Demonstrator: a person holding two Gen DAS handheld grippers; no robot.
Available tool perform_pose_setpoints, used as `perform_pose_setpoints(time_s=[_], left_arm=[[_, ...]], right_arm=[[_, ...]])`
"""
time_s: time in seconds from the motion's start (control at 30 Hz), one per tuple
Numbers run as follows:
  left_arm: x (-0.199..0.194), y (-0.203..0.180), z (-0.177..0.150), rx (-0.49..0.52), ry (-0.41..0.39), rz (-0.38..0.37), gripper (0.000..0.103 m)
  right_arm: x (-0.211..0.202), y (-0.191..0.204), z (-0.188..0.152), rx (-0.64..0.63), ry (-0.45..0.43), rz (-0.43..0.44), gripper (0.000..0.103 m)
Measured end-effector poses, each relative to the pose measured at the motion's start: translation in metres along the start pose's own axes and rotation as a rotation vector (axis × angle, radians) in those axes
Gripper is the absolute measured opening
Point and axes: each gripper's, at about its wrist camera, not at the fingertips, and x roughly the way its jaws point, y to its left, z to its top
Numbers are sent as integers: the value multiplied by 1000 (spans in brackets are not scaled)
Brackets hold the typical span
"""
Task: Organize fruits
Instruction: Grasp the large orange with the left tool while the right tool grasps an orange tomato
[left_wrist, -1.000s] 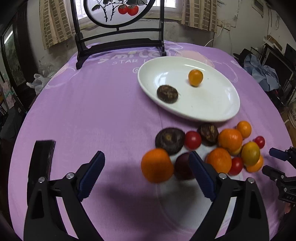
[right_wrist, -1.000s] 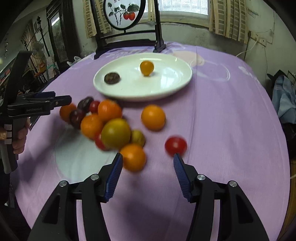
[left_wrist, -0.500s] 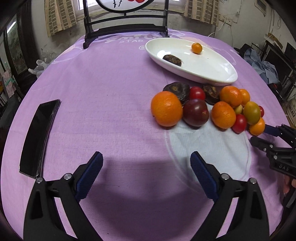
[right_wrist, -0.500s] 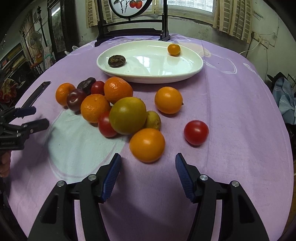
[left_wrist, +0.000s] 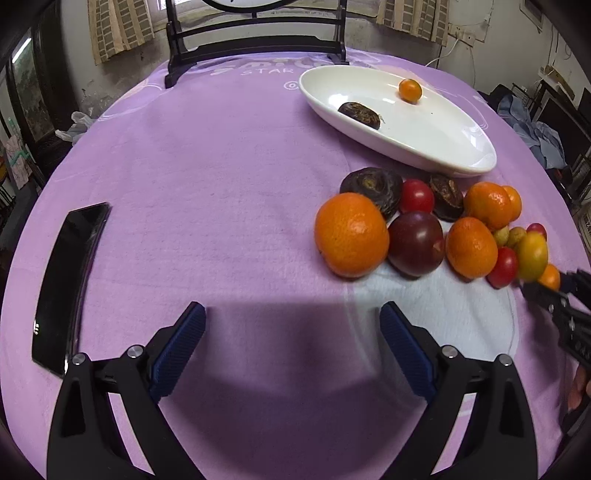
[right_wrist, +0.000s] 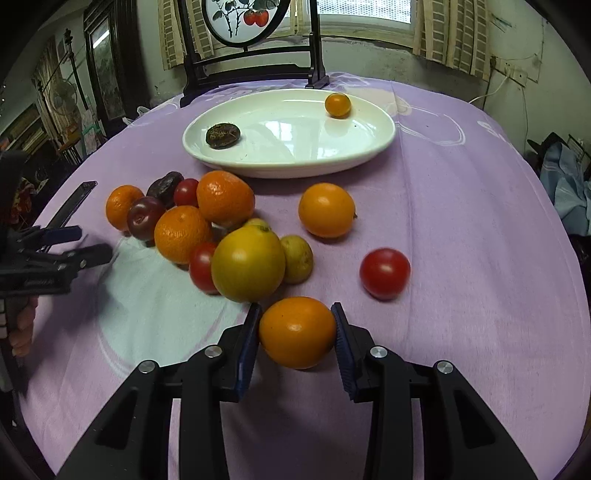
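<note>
A white oval plate (right_wrist: 369, 147) holds a small orange fruit (right_wrist: 337, 105) and a dark wrinkled fruit (right_wrist: 222, 136). A pile of oranges, red tomatoes, a dark plum and a yellow-green fruit (right_wrist: 248, 264) lies on the purple cloth in front of it. My right gripper (right_wrist: 296, 332) is shut on a small orange (right_wrist: 297, 332) at the near edge of the pile. My left gripper (left_wrist: 292, 345) is open and empty, over bare cloth to the left of a big orange (left_wrist: 351, 234). The plate shows in the left wrist view (left_wrist: 443, 158).
A black phone (left_wrist: 68, 280) lies on the cloth at the left. A dark wooden stand (right_wrist: 255, 74) with a round fruit picture stands behind the plate. A loose red tomato (right_wrist: 385, 273) and an orange (right_wrist: 326, 209) lie to the right of the pile.
My right gripper moved forward and closed on the small orange at the pile's near edge. My left gripper pulled back from the pile and stayed open.
</note>
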Motion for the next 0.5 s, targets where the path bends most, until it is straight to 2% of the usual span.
perform_pose_setpoints(time_s=[0.17,0.2,0.3,0.37,0.4,0.5], left_arm=[[19,-11,25,104,-14,20,95],[21,-11,29,109,-16,19,93],[24,-13,37,126,-24,-28,78],[27,-16,43,135,-35,-16,78],[27,-16,44,132,-35,-20,74],[22,-23,40,157,-37,-80,43]], right_arm=[[-6,-1,-7,7,-6,11,39],[-6,-1,-7,8,-4,13,39],[-6,0,-8,5,-4,11,39],[-6,1,-8,6,-3,12,39],[-6,1,-7,9,-3,11,39],[-7,0,-8,13,-2,12,39]])
